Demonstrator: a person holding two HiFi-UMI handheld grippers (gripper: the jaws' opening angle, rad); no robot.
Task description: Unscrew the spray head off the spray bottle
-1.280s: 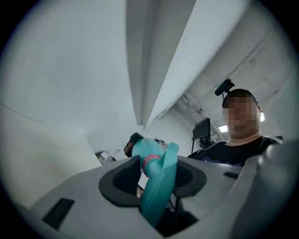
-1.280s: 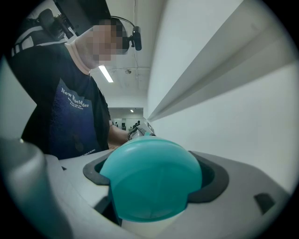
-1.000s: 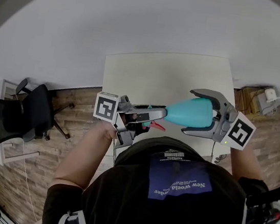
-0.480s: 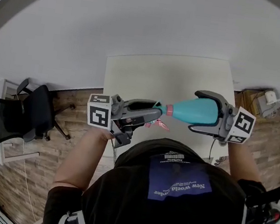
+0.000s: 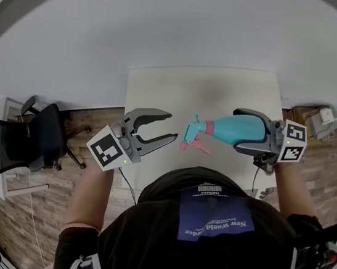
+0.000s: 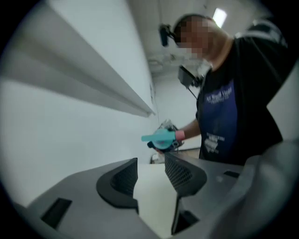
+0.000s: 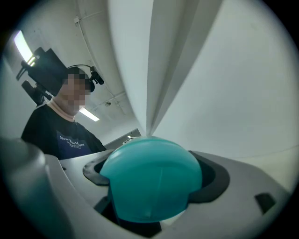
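Tongs, left gripper (image 5: 171,127): jaws spread wide and empty, standing apart from the work; its own view shows only bare table between the pads
Tongs, right gripper (image 5: 238,131): clamped across the teal body of the spray bottle (image 5: 231,130), rounded base end filling its own view (image 7: 149,182)
Location of item: bottle held in the air above the white table (image 5: 193,91), in front of the person's chest
Orientation: long axis lies near level, running across the person; spray head (image 5: 192,133) toward the left gripper, nozzle tipped slightly down, pink trigger (image 5: 199,146) hanging beneath
Condition: head seated on the pink collar (image 5: 208,128); not yet off
Step, as judged: pause between twists, left jaws free for a fresh hold
Next move calls for: left jaws closing squarely on the head, then rolling about the bottle's axis while the right holds firm
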